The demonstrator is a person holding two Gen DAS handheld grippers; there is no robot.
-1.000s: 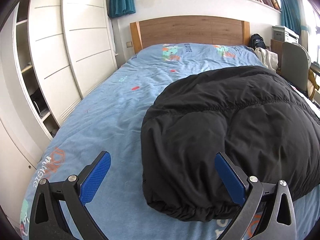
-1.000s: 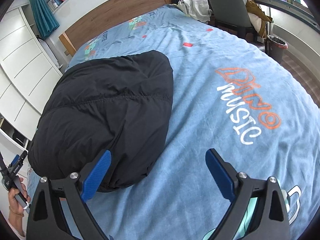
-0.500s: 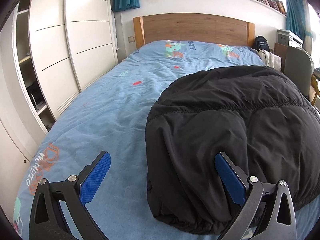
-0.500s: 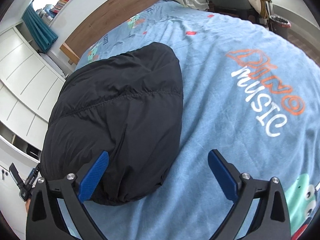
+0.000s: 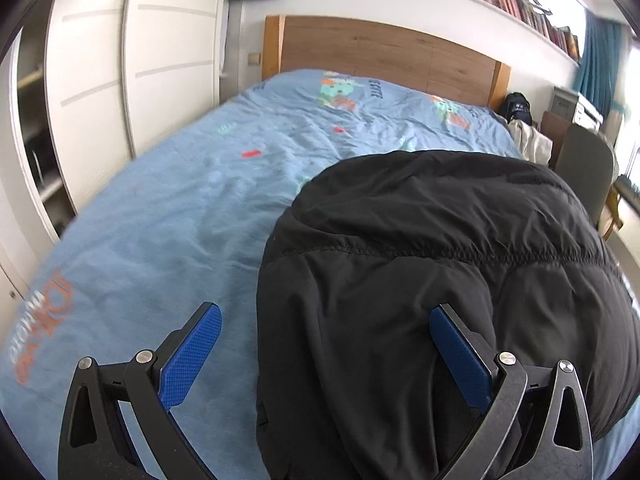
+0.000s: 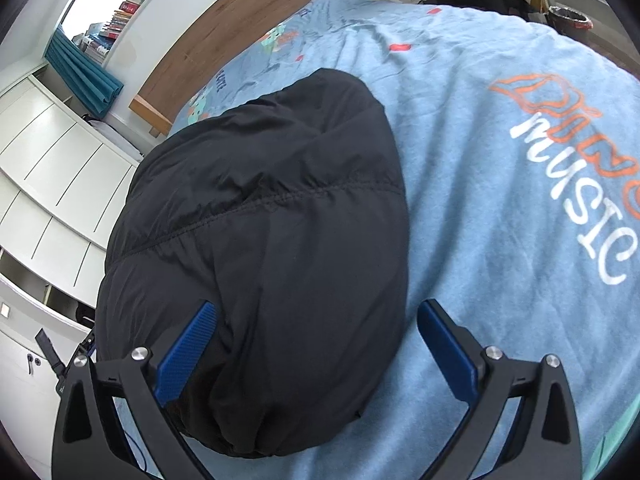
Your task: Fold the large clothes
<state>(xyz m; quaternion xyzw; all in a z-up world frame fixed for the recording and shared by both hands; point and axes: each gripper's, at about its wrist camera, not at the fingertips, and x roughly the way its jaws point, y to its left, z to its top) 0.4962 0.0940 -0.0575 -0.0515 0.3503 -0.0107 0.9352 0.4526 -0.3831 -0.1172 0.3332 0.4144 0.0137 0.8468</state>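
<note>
A puffy black jacket (image 5: 440, 264) lies bunched on the blue printed bedspread (image 5: 180, 208); it also shows in the right wrist view (image 6: 272, 240). My left gripper (image 5: 324, 356) is open, its jaws straddling the jacket's near left edge, the right pad pressed into the fabric. My right gripper (image 6: 316, 344) is open, its jaws straddling the jacket's near right end, just above the hem. Neither gripper is closed on the cloth.
White wardrobe doors (image 5: 132, 80) run along the bed's left side. A wooden headboard (image 5: 380, 52) stands at the far end. A grey chair (image 5: 584, 172) and a heap of clothes (image 5: 528, 140) are by the bed's right side. A bin (image 6: 568, 20) stands on the floor.
Both grippers have moved forward and lower onto the jacket's near end, so the jacket now fills the space between each pair of jaws. Both stay open.
</note>
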